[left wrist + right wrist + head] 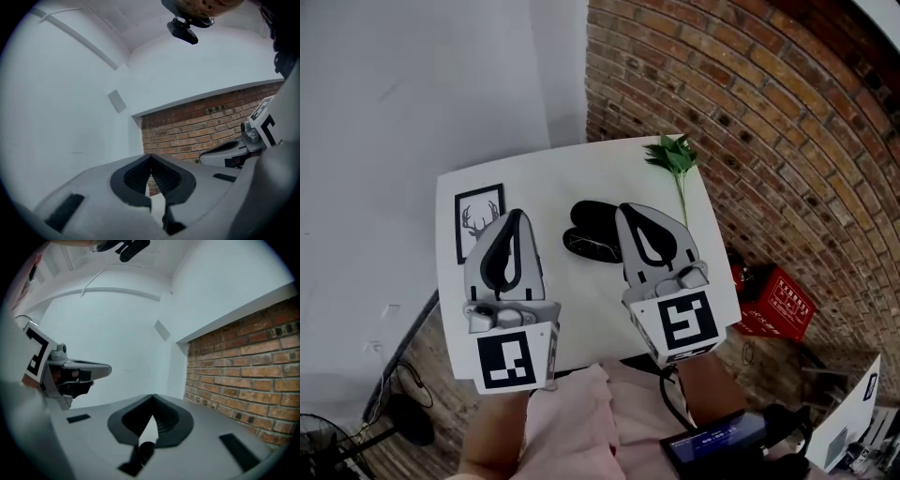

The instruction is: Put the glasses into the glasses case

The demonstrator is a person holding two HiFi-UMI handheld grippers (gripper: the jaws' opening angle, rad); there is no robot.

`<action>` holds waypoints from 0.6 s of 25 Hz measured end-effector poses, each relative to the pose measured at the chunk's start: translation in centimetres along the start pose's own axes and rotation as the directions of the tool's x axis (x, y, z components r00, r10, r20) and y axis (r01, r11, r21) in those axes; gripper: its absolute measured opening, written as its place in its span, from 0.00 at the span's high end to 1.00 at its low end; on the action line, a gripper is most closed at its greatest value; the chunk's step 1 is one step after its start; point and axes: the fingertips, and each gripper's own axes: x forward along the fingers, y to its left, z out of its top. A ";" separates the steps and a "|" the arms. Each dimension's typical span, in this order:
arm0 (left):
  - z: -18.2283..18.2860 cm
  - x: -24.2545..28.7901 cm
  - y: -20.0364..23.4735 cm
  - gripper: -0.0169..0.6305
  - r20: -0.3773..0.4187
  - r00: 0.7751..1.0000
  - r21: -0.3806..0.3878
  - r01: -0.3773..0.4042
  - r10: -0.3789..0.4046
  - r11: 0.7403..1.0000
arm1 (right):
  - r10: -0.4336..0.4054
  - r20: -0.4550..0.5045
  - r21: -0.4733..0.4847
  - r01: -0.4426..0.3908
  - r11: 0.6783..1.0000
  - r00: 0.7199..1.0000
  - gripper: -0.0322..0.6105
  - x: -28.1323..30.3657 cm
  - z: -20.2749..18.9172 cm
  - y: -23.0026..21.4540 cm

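A black glasses case (592,230) lies on the white table (553,169), between my two grippers in the head view. Something thin and pale shows on its near half; whether that is the glasses I cannot tell. My left gripper (517,215) is raised to the left of the case, and its jaws meet at the tips with nothing in them. My right gripper (624,208) is raised at the case's right edge, also shut and empty. The left gripper view shows the left gripper (151,157) shut, facing the white wall and brick. The right gripper (153,397) looks the same in its own view.
A framed deer picture (478,221) lies at the table's left. A green leafy sprig (674,157) lies at the far right corner. A brick wall (750,112) runs along the right, with a red crate (776,302) on the floor beside it.
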 end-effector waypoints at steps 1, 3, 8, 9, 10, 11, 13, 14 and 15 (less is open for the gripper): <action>0.0 -0.2 0.0 0.97 0.000 1.000 -0.001 0.004 -0.004 1.000 | -0.002 0.002 -0.002 0.002 1.000 1.000 0.95 -0.2 0.1 0.2; 0.0 -0.4 -0.1 0.97 -0.010 1.000 -0.014 0.011 -0.011 1.000 | -0.013 0.008 -0.007 0.013 1.000 1.000 0.95 -0.5 0.3 0.5; -0.1 -0.8 -0.3 0.97 0.001 1.000 -0.020 0.031 -0.031 0.999 | -0.038 0.011 -0.016 0.038 0.999 0.999 0.95 -1.1 0.4 0.6; -0.1 -0.8 -0.3 0.97 0.003 0.999 -0.018 0.033 -0.033 0.999 | -0.040 0.012 -0.017 0.040 0.999 0.999 0.94 -1.1 0.4 0.7; -0.2 -0.8 -0.4 0.97 0.002 0.999 -0.018 0.037 -0.037 0.999 | -0.042 0.013 -0.017 0.042 0.999 0.999 0.95 -1.2 0.4 0.7; -0.3 -0.8 -0.5 0.97 0.001 0.999 -0.018 0.041 -0.041 0.999 | -0.044 0.014 -0.018 0.044 0.999 0.999 0.95 -1.2 0.5 0.7; -0.4 -0.8 -0.7 0.97 -0.006 0.999 -0.023 0.049 -0.049 0.999 | -0.046 0.015 -0.021 0.046 0.999 0.999 0.94 -1.3 0.5 0.7; -0.4 -0.7 -0.7 0.97 -0.008 0.999 -0.024 0.050 -0.050 0.998 | -0.046 0.015 -0.023 0.046 0.999 0.999 0.94 -1.3 0.5 0.7; -0.5 -0.7 -0.7 0.97 -0.007 0.999 -0.021 0.049 -0.050 0.999 | -0.045 0.015 -0.025 0.046 0.999 0.999 0.95 -1.3 0.5 0.7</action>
